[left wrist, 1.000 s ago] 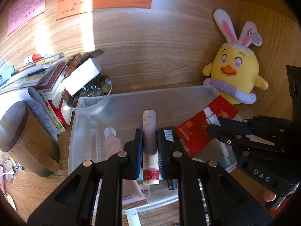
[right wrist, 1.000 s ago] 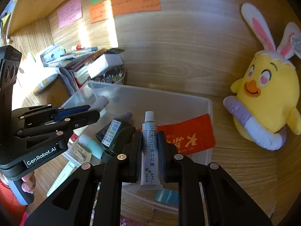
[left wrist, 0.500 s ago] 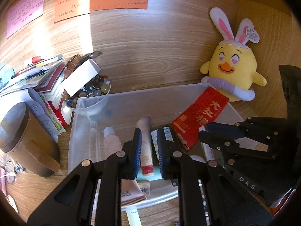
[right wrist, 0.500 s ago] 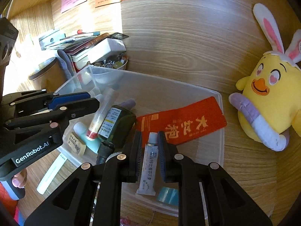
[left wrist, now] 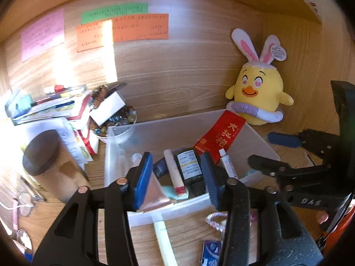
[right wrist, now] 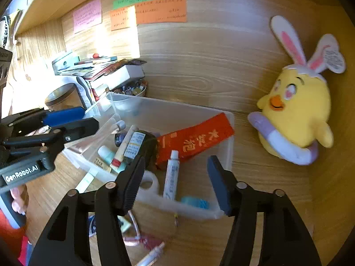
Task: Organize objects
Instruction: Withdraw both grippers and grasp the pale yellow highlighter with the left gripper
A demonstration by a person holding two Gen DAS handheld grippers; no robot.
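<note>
A clear plastic bin (left wrist: 168, 130) (right wrist: 177, 105) holds a red packet (left wrist: 219, 137) (right wrist: 195, 137), a dark bottle (left wrist: 189, 166) (right wrist: 137, 144), a cream tube with a red end (left wrist: 174, 173) (right wrist: 122, 150) and a white tube (left wrist: 228, 166) (right wrist: 172, 177). My left gripper (left wrist: 175, 177) (right wrist: 88, 122) hovers above the bin's near edge. Its jaws are opening, and the cream tube and bottle lie loose below the gap. My right gripper (right wrist: 176, 184) (left wrist: 266, 151) is also opening over the near rim. The white tube rests in the bin between its fingers, untouched.
A yellow plush chick (left wrist: 257, 97) (right wrist: 295, 115) sits right of the bin against the wooden back wall. Left of the bin are a brown jar (left wrist: 44, 155), a bowl of marbles (left wrist: 119, 119) and stacked books. A pale stick (left wrist: 164, 237) and cord (left wrist: 215, 219) lie before the bin.
Both grippers were shut on tubes and have opened. The cream tube and the white tube now lie in the bin. Both grippers have drawn back and up from it.
</note>
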